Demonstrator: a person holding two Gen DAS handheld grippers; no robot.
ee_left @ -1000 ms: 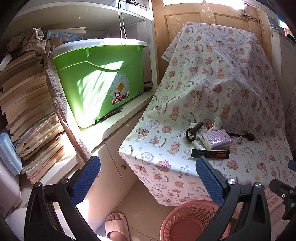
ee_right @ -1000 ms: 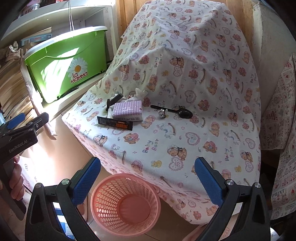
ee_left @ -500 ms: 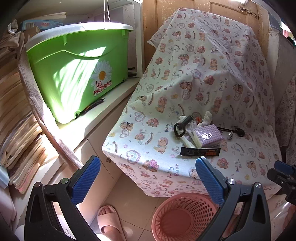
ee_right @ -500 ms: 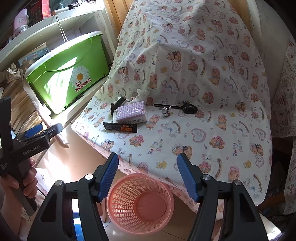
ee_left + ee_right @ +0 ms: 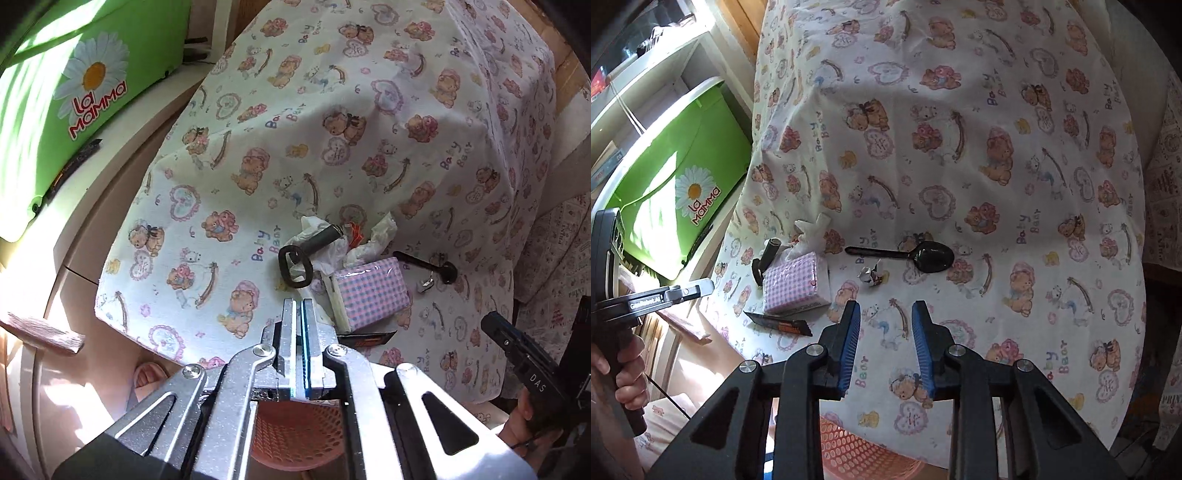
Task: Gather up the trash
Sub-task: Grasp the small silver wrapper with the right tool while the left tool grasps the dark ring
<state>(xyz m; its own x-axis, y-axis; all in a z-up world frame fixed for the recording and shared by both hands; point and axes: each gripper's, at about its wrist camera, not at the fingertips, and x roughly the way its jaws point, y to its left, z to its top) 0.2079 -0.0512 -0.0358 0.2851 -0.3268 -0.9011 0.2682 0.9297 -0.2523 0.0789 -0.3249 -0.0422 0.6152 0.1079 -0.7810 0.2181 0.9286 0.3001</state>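
Note:
On the bear-print cloth lie a crumpled white tissue (image 5: 373,240), a black wrapper (image 5: 779,324), a small foil scrap (image 5: 871,275), a checked tissue pack (image 5: 369,293), a dark key (image 5: 299,264) and a black spoon (image 5: 916,254). A pink mesh basket (image 5: 295,435) stands on the floor below the cloth's edge. My left gripper (image 5: 298,310) is shut and empty, just short of the key and pack. My right gripper (image 5: 885,314) is partly open and empty, a little short of the foil scrap. The wrapper (image 5: 365,338) shows partly behind the left fingers.
A green La Mamma tub (image 5: 55,92) sits on a white cabinet top (image 5: 122,147) to the left. A slippered foot (image 5: 147,376) is on the floor beside the basket. Another printed cloth (image 5: 1167,221) hangs at the right.
Both grippers have moved forward and down toward the items on the cloth. The left jaws have shut fully. The right jaws have narrowed step by step.

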